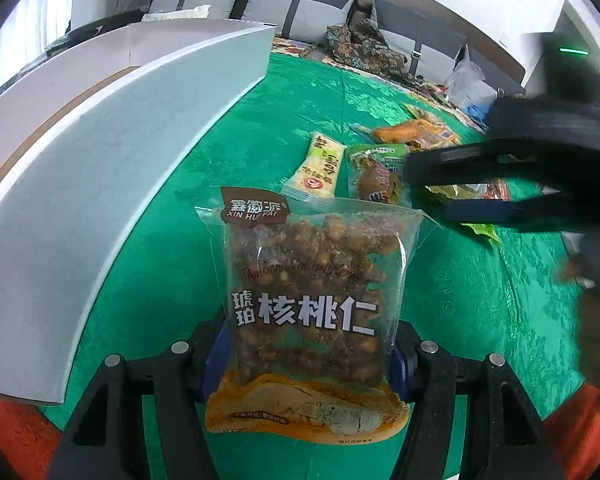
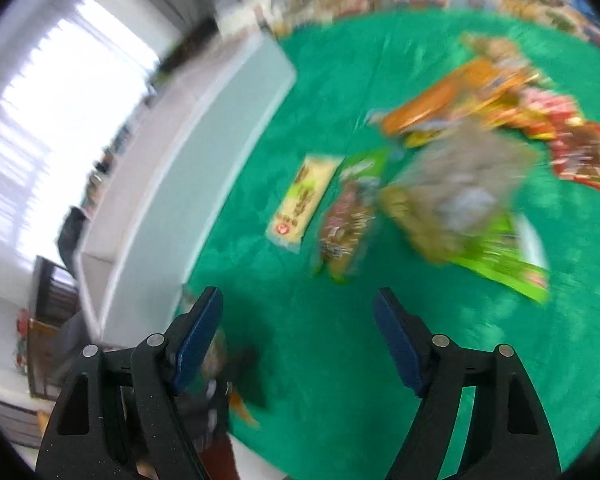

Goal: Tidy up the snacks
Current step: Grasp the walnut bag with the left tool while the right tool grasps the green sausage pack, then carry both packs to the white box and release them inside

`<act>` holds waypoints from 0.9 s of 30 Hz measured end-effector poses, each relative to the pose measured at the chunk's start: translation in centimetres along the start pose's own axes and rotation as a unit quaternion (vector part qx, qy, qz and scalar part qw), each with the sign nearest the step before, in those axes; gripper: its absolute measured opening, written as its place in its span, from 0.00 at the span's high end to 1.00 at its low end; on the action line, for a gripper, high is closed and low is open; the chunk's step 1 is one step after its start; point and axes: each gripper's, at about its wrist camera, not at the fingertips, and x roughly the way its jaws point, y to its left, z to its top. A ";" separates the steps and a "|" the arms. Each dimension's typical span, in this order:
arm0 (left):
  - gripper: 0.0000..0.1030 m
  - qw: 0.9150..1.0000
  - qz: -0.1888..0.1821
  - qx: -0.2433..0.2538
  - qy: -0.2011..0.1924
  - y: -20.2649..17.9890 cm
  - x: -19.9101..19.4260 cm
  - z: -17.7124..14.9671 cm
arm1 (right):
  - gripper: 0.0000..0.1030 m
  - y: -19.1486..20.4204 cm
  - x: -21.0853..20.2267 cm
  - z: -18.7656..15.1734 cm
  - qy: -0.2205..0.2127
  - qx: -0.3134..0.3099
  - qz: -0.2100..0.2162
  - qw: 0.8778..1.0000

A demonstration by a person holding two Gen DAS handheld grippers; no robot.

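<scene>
My left gripper [image 1: 304,352] is shut on a clear bag of candied walnuts [image 1: 308,292] and holds it upright above the green cloth, beside the white box [image 1: 100,184]. My right gripper [image 2: 298,320] is open and empty above the cloth; it also shows in the left wrist view [image 1: 432,192], over the snack pile. Loose snacks lie ahead: a pale yellow packet [image 2: 300,204], a brown sausage-like pack [image 2: 344,232], a green bag [image 2: 500,256], orange packs [image 2: 448,100] and a red pack [image 2: 584,156]. The right wrist view is blurred.
The white box [image 2: 204,152] runs along the left side of the green cloth [image 1: 440,292]. A grey sofa [image 1: 300,4] with cushions stands behind the table. A patterned cloth and a plastic bag [image 1: 468,84] lie at the far edge.
</scene>
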 end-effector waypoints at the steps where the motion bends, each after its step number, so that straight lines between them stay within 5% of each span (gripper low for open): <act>1: 0.39 1.000 -0.001 -0.001 0.000 0.2 -0.1 0.0 | 0.23 0.2 1.9 0.8 0.014 0.005 -0.027 1.000; 5: 0.39 1.000 -0.009 -0.010 0.003 1.0 -0.4 -0.1 | 0.25 0.3 7.1 3.1 0.028 0.006 -0.116 0.993; 6: 0.39 1.000 -0.011 -0.013 0.003 1.2 -0.4 0.0 | 0.38 0.4 7.8 3.2 0.031 0.003 -0.121 0.992; 7: 0.39 1.000 -0.014 -0.018 0.003 1.4 -0.5 0.1 | 0.62 0.8 7.9 3.1 0.021 -0.017 -0.144 0.989; 15: 0.39 0.998 -0.054 -0.034 0.005 1.2 -2.5 0.5 | 0.68 -0.9 2.0 1.1 -0.010 0.059 -0.022 0.998; 20: 0.39 0.992 -0.099 -0.070 -0.021 2.7 -8.3 4.0 | 0.68 2.2 -3.7 1.6 -0.054 0.048 0.043 0.996; 24: 0.38 0.993 -0.042 -0.088 -0.070 7.8 -13.5 8.4 | 0.68 10.1 -5.6 5.0 -0.069 -0.026 0.092 0.993; 26: 0.32 0.992 0.025 -0.087 -0.084 10.9 -15.1 10.7 | 0.67 15.1 -4.9 6.7 -0.074 -0.062 0.116 0.989; 27: 0.16 0.992 0.055 -0.086 -0.080 12.1 -15.2 11.5 | 0.64 17.2 -4.4 7.3 -0.077 -0.079 0.118 0.987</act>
